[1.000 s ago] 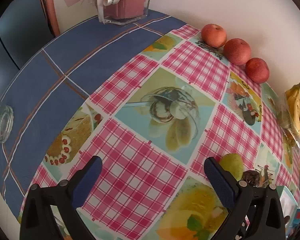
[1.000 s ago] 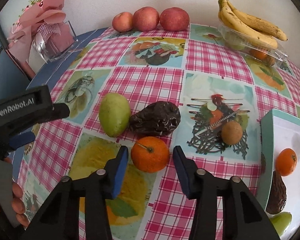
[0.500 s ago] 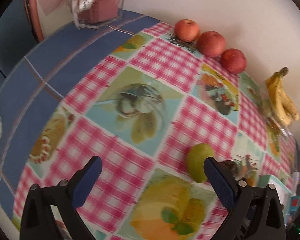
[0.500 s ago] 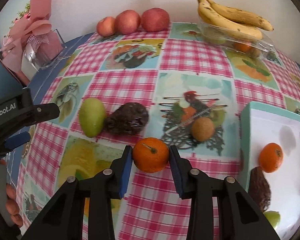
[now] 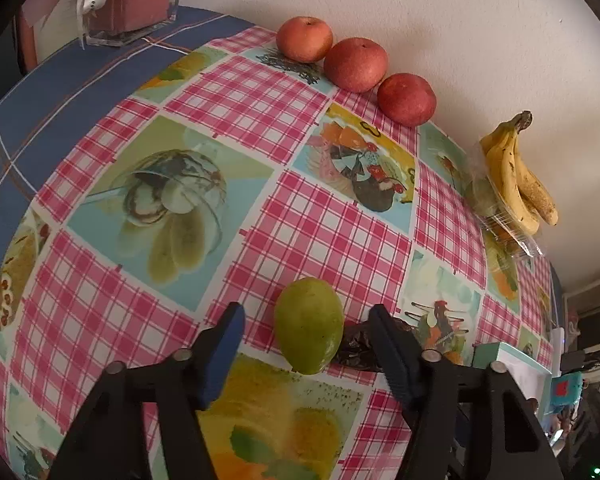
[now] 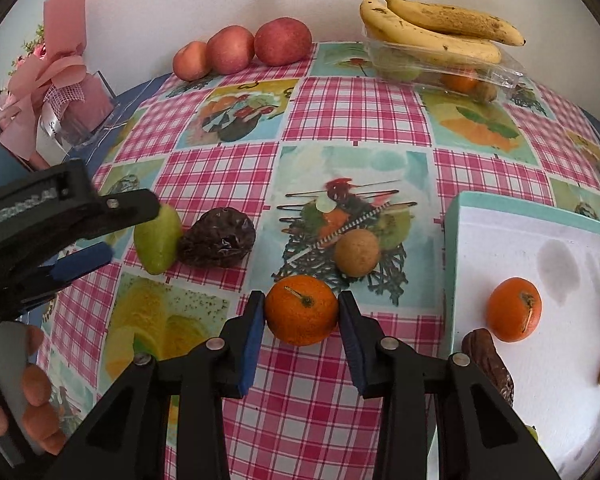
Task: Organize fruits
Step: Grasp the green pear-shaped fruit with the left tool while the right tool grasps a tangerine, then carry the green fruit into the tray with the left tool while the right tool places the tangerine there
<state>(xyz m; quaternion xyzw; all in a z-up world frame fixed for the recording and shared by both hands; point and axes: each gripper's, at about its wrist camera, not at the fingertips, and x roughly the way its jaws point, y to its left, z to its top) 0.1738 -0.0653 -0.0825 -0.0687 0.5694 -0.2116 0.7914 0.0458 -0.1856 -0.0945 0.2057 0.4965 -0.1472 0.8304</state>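
My right gripper (image 6: pixel 302 314) is shut on an orange (image 6: pixel 301 309) and holds it over the checked tablecloth. My left gripper (image 5: pixel 306 334) is open, its fingers on either side of a green mango (image 5: pixel 309 325) that lies on the cloth; the mango also shows in the right wrist view (image 6: pixel 158 240), partly behind the left gripper. A dark wrinkled fruit (image 6: pixel 217 237) lies against the mango. A brown kiwi (image 6: pixel 357 252) lies further right. A white tray (image 6: pixel 556 232) at the right holds another orange (image 6: pixel 514 314) and a dark fruit (image 6: pixel 488 360).
Three red apples (image 6: pixel 242 50) line the wall at the back. Bananas (image 6: pixel 428 30) lie on a clear plastic box (image 6: pixel 448 68) at the back right. A pink bouquet in a glass box (image 6: pixel 56 88) stands at the back left.
The left gripper has moved right and forward to straddle the green mango, its fingers narrowing. The right gripper has closed on the orange and lifted it towards the tray.
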